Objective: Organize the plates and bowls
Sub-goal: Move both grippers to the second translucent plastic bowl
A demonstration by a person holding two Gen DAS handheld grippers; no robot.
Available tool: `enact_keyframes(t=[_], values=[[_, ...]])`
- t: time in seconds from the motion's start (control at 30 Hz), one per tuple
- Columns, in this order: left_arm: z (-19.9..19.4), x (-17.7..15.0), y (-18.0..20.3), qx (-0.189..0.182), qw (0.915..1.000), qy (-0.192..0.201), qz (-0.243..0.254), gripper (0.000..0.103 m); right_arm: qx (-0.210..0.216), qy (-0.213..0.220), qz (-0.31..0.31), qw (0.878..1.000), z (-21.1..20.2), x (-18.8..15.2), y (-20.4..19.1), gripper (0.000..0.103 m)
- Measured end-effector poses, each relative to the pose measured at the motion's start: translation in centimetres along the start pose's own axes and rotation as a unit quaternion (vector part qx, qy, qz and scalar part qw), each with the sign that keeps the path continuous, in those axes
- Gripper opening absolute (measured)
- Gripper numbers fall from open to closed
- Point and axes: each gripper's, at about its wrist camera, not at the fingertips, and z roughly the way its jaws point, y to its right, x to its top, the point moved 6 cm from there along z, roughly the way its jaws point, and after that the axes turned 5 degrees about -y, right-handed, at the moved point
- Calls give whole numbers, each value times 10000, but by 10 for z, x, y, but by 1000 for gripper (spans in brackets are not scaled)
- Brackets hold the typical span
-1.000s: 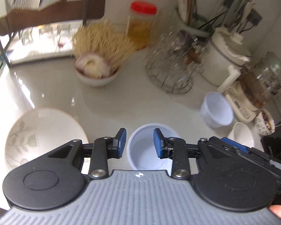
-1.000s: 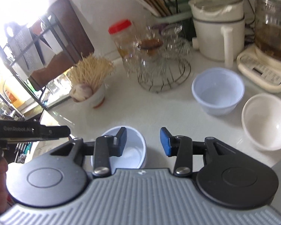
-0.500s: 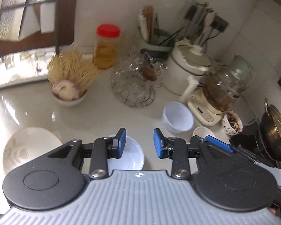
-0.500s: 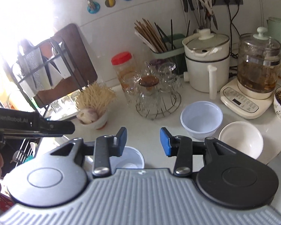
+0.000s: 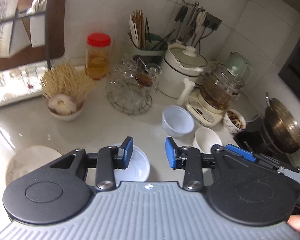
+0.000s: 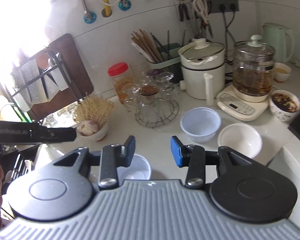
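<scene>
Right under both grippers, nothing's getting held: left gripper [image 5: 149,153] and right gripper [image 6: 153,151] are hanging parted w/ empty jaws, the left's having just widened. Small white bowl [image 5: 138,167] is sitting loose below, plate [image 5: 26,160] at its left. Farther back, plastic bowl [image 6: 200,124] & white bowl [image 6: 240,140] are sitting side by side, unstacked, so most sorting's prob. still waiting.

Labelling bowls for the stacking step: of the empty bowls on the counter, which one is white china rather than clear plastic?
The white bowl, nearest the counter's right edge. It is opaque and glossy; the two plastic bowls, one beside it and one under the right gripper, are translucent and bluish.
</scene>
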Motion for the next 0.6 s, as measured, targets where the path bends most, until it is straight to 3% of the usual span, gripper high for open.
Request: enact_keyframes(t=[0.33,0.6], values=[[7,-24,-7,-381,9987,-241,240,41,-634,-75,453,9969,-21,-24,4,42],[15,-30,-11,-455,9977,-363,347,41,-701,-150,638,9954,-19,-34,1,42]])
